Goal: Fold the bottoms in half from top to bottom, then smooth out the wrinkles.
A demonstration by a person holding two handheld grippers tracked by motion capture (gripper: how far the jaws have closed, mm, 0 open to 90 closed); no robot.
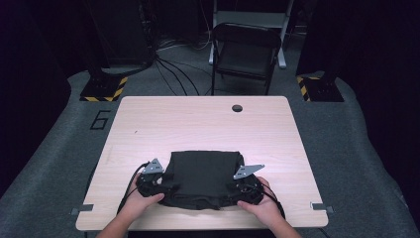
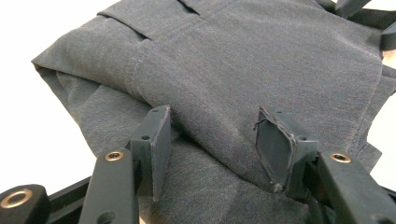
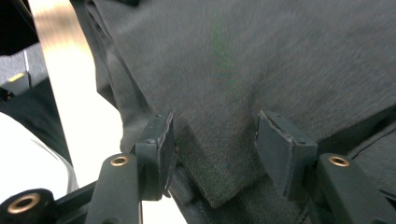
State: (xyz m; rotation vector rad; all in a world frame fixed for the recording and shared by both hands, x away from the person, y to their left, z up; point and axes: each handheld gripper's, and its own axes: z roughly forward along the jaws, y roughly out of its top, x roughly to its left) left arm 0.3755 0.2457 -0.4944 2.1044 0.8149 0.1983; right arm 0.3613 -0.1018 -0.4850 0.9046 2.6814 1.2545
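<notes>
While both jaws stand wide apart, we see the left gripper [image 2: 212, 144] and right gripper [image 3: 215, 149] straddling the dark folded cloth [image 1: 203, 178], gripping nothing.

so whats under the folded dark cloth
The wooden table lies under the dark cloth. The cloth's own folded lower layers show at its edges; anything between or beneath them is covered.

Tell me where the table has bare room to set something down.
Free: the far half of the table, from the dark folded cloth up to the round hole, plus the strips along both side edges. Crowded: the near edge, where the left gripper and right gripper flank the cloth.
</notes>
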